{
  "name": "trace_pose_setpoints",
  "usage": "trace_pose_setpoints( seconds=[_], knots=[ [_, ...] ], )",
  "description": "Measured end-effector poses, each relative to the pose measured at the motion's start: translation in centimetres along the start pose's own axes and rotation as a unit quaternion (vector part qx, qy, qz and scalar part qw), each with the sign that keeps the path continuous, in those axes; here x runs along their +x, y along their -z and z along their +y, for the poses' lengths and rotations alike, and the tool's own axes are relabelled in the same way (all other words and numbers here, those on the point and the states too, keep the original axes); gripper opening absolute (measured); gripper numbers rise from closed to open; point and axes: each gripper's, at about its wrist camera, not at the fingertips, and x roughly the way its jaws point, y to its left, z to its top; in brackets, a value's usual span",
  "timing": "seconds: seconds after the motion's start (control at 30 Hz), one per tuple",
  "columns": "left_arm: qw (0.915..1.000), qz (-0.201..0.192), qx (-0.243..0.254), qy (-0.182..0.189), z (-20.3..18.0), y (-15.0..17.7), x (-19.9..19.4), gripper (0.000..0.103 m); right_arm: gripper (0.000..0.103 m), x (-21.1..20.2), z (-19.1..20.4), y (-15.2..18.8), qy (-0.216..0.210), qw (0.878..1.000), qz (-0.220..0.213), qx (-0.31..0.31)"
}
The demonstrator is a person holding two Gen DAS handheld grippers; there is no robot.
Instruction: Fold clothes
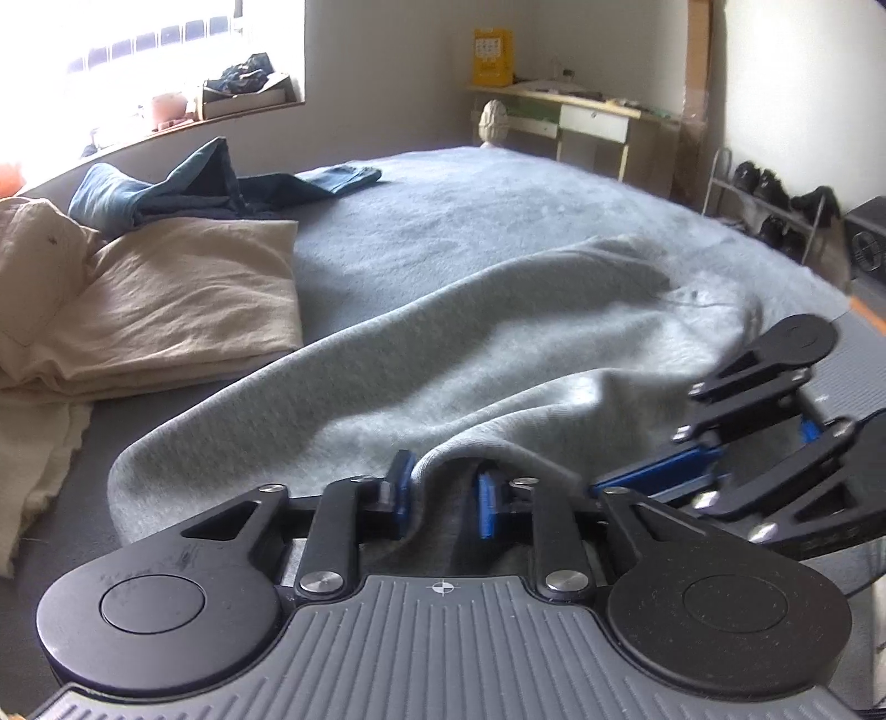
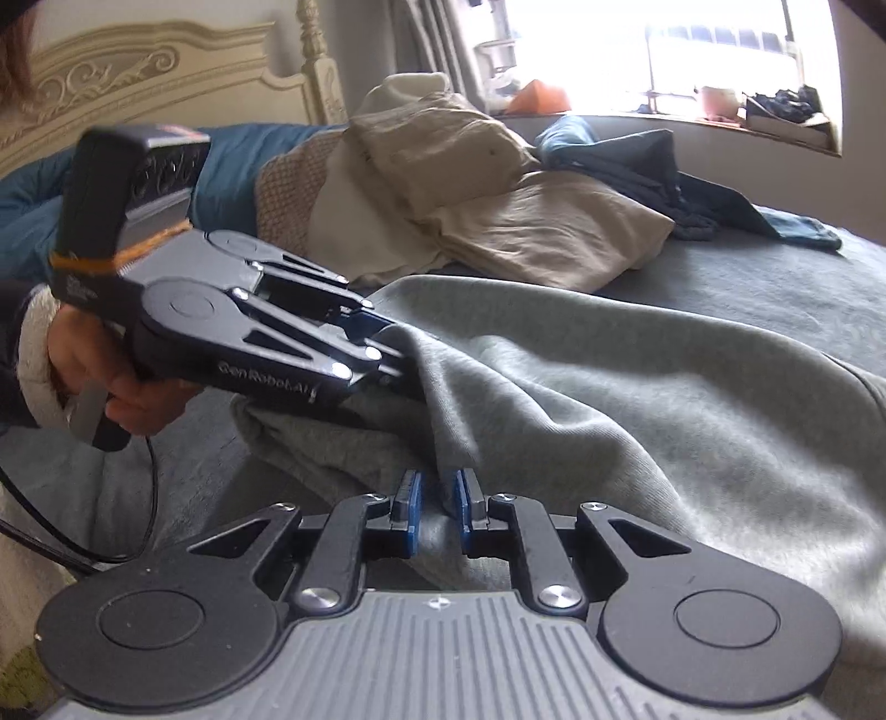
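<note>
Grey sweatshirt [image 1: 487, 354] of soft, fleecy knit lies spread across the near part of the bed [image 1: 498, 210], rumpled into long rounded folds, its near edge lifted into a ridge. The left gripper [image 1: 443, 493] pinches that edge, a fold of cloth pressed between its blue pads. Just to its right, the right gripper [image 2: 437, 501] has its blue pads nearly together on another bunch of the same edge. In the right wrist view a hand [image 2: 105, 382] in a pale fuzzy cuff holds the left gripper's black handle, a cable trailing below. The bed cover is a nubby blue-grey blanket, flat and broad. Far left on it lie folded beige cloths [image 1: 183, 299], stacked and creased, and behind them a heap of dark blue garments [image 1: 221, 183]. A carved cream headboard [image 2: 138, 61] rises at the left end of the bed. Beyond, a bright window [image 1: 166, 50] with a cluttered sill, a pale desk [image 1: 576, 116] against the far wall, and a wire shoe rack [image 1: 775, 205] with dark shoes at the right.
</note>
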Motion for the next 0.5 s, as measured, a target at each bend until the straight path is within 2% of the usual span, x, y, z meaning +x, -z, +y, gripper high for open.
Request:
trace_pose_setpoints(
  seconds=[0.13,0.23,0.33,0.4,0.5],
  knots=[
    [0.9997,0.001,-0.001,0.024,-0.3,0.2,-0.4,0.011,0.014,1.8,0.3,-0.5,0.034,0.999,-0.006,-0.029],
    [0.9998,0.001,0.000,0.019,-0.3,0.5,-0.4,0.010,0.014,2.7,0.0,-0.7,0.075,0.997,-0.015,-0.004],
    [0.9999,-0.004,-0.009,0.014,0.2,0.4,-0.5,0.010,0.018,2.1,-0.3,-0.7,0.057,0.998,-0.015,0.026],
    [0.9997,-0.007,-0.019,0.012,0.7,0.2,-0.5,0.010,0.025,0.8,-0.6,-0.7,0.047,0.998,-0.026,0.035],
    [0.9994,-0.009,-0.030,0.013,1.4,0.0,-0.3,0.010,0.027,-1.4,-1.2,-1.0,0.031,0.997,-0.046,0.053]
  ],
)
